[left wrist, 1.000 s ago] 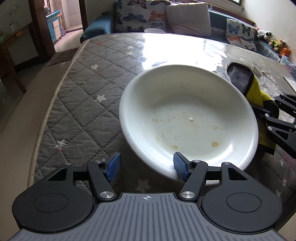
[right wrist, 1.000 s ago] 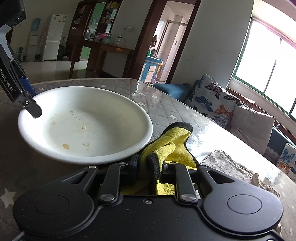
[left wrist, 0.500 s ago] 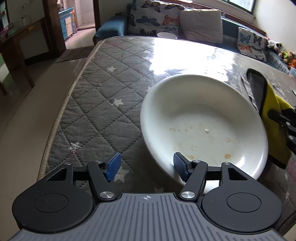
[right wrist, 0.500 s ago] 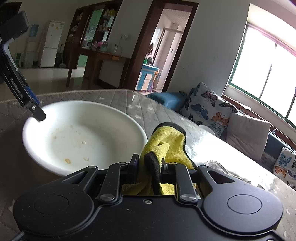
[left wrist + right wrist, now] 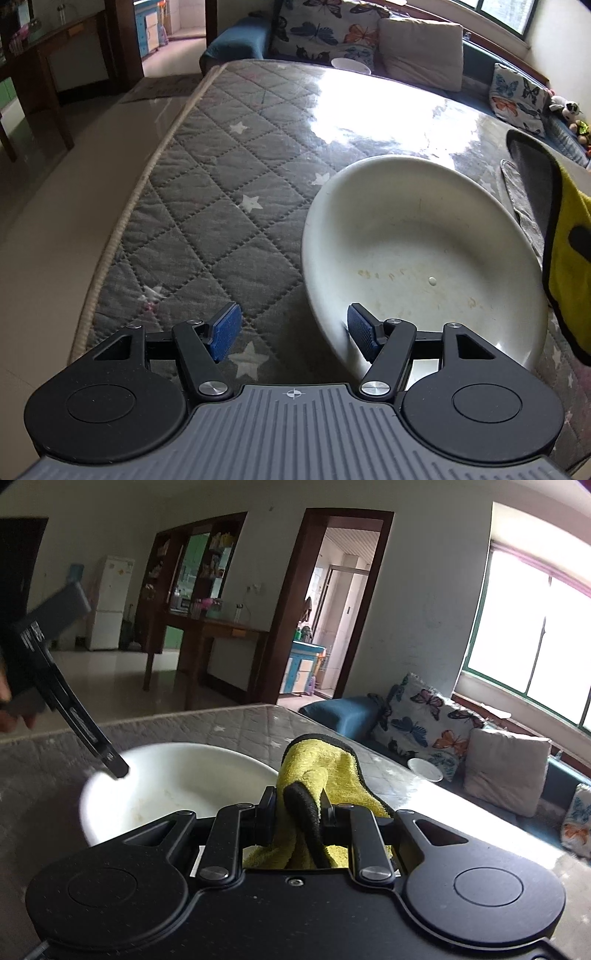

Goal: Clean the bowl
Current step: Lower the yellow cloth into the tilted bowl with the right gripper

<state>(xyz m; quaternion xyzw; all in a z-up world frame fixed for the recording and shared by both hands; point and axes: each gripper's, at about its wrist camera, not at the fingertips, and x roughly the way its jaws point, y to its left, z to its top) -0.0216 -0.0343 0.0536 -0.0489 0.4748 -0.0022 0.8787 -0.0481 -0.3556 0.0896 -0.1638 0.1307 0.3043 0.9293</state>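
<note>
A wide white bowl (image 5: 424, 251) with brown food specks on its bottom sits on the quilted grey table cover (image 5: 229, 206). My left gripper (image 5: 291, 332) is open and straddles the bowl's near left rim. Its right blue pad is inside the bowl, its left pad is outside over the cover, and neither presses on the rim. My right gripper (image 5: 297, 812) is shut on a yellow cloth with a black edge (image 5: 314, 771), held above the table just beside the bowl (image 5: 177, 775). The cloth (image 5: 569, 251) hangs at the bowl's right side. The left gripper's fingers (image 5: 92, 738) reach down to the bowl's far rim.
A grey rag (image 5: 521, 199) lies on the table beyond the cloth. A small white bowl (image 5: 351, 66) stands at the table's far edge. A sofa with cushions (image 5: 506, 771) runs behind it. The table's left edge (image 5: 122, 229) drops to the tiled floor.
The bowl has slid to the right in the left wrist view as that gripper shifted left along the rim. My right gripper has risen with the cloth, so the bowl sits lower in its view.
</note>
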